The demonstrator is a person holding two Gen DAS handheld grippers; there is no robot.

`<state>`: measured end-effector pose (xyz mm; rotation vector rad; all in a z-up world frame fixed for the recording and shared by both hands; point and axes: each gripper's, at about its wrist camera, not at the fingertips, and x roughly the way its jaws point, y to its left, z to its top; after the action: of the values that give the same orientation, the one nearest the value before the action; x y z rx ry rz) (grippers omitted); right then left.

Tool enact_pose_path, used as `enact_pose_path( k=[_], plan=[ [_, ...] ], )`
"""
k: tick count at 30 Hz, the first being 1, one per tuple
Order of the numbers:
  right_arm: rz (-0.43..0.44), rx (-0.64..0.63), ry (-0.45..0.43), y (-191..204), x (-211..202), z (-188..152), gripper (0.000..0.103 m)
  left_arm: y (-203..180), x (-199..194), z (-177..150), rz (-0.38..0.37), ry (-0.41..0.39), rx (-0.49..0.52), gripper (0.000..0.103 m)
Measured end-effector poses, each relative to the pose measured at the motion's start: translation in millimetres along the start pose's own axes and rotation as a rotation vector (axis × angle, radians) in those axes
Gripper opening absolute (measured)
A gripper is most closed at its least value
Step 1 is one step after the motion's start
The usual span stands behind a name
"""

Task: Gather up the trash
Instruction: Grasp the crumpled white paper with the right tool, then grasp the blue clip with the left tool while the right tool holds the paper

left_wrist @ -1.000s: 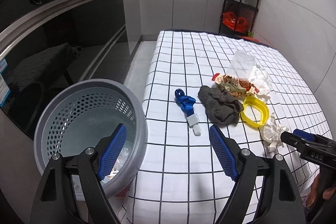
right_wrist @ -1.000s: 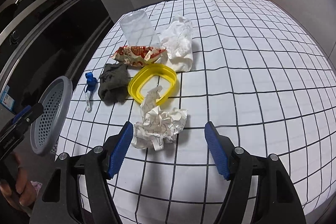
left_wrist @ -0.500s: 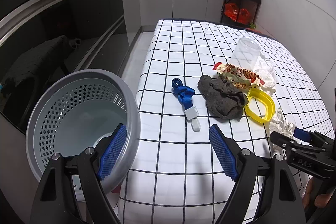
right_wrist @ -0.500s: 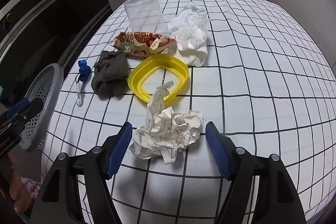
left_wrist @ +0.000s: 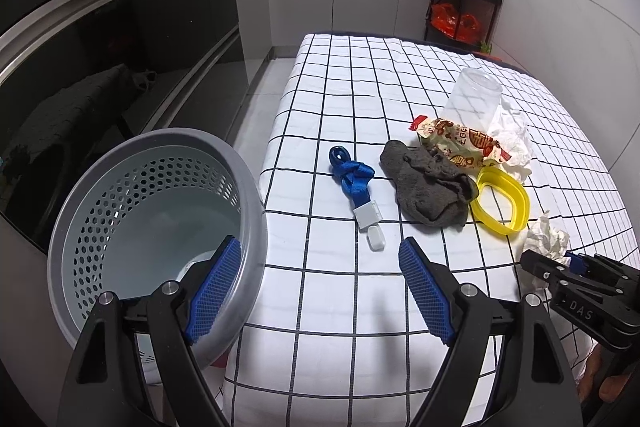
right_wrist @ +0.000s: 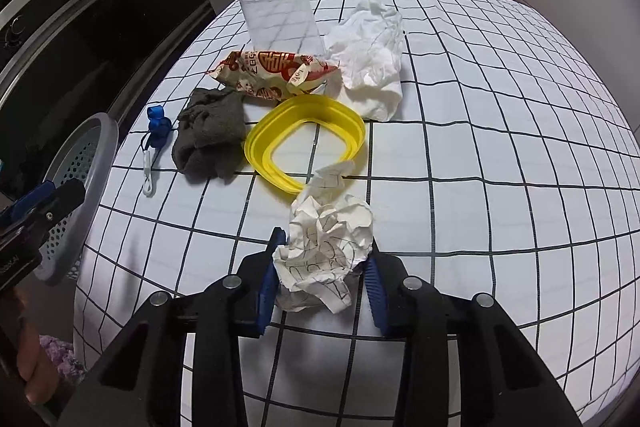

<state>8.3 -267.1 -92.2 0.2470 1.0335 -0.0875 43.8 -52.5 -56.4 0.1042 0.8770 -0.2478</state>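
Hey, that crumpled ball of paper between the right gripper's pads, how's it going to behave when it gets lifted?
The crumpled paper is probably very light and airy, so it should lift easily. It will likely crush further, since the right gripper is closing on its loose folds. The twisted tail nearest the yellow ring may flop or snag.

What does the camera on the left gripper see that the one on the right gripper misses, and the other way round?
Only the left wrist view looks down into the grey perforated basket, past the left gripper with its wide-apart blue pads. Only the right wrist view shows the right gripper closing on the crumpled paper ball, the ball between its pads. Both show the checked tablecloth, yellow ring, grey rag, snack wrapper, clear cup and blue strap.
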Motion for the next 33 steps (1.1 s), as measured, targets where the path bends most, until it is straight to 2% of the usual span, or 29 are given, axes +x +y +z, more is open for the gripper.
enact_pose_path(
  k=[12,25,33],
  plan=[
    [0.009,0.072,-0.076,-14,-20,9,0.036,1,6,5,0.005,-0.004,-0.009,0.082],
    [0.033,0.087,-0.087,-10,-18,18,0.036,5,37,17,0.005,0.025,-0.057,0.084],
    [0.047,0.073,-0.087,-7,-18,21,0.036,-16,59,25,-0.017,0.048,-0.030,0.085]
  ],
)
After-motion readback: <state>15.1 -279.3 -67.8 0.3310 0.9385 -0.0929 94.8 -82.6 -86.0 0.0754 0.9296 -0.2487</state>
